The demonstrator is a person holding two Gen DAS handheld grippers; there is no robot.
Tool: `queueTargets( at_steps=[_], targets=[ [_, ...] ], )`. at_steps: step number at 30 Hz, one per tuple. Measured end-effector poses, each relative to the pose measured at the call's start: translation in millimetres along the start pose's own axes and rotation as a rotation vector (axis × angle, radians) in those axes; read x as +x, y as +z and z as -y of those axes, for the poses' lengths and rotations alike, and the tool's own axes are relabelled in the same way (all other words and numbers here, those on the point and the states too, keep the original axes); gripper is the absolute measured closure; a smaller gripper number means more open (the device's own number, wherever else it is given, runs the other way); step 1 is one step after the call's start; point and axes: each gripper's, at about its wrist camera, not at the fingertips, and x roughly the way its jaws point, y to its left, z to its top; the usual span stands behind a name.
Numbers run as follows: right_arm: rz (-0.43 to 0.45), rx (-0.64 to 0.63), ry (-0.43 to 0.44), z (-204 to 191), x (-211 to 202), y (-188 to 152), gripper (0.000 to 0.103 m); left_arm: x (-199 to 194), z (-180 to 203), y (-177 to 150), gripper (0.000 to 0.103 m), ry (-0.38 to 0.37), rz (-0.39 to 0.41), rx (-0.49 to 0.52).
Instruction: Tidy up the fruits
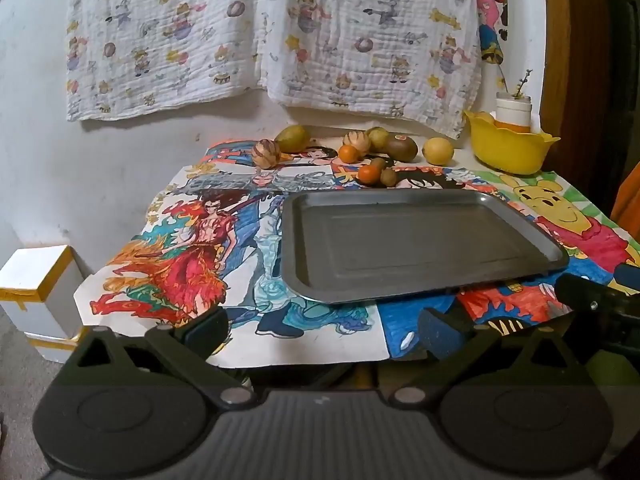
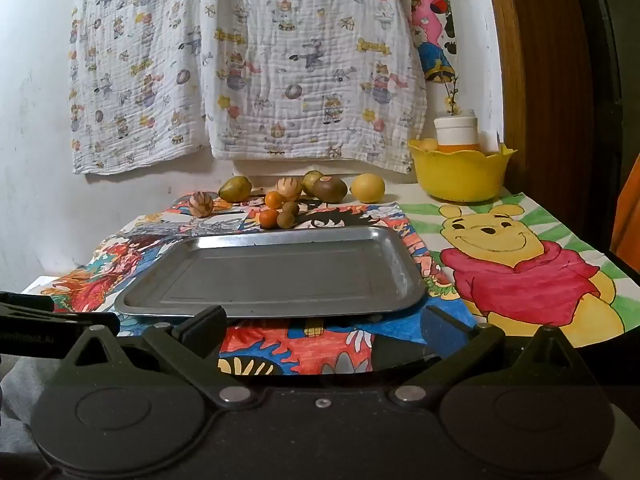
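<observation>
both grippers [image 1: 322,334] [image 2: 322,330] open; one tray [image 1: 420,276].

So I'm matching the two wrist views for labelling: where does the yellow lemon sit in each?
Left wrist view: the yellow lemon lies upper right of centre, beyond the tray's far edge.
Right wrist view: the lemon lies just right of centre, beyond the tray.
Shared landmark: the yellow bowl, right of it in both.

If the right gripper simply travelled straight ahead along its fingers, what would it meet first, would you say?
Most likely the near rim of the empty metal tray, which lies directly ahead of the open right gripper. If it passes above the rim, the small fruits behind come next; height is hard to judge.
</observation>
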Motion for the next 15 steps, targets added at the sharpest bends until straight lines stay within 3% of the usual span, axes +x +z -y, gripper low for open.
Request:
queueTargets(
  at_steps=[15],
  targets=[
    [-0.003, 0.004, 0.002, 0.1, -0.2, -1.0, 0.000, -0.5, 0.1, 0.0, 0.000, 0.006, -0.009, 0.005]
  ],
)
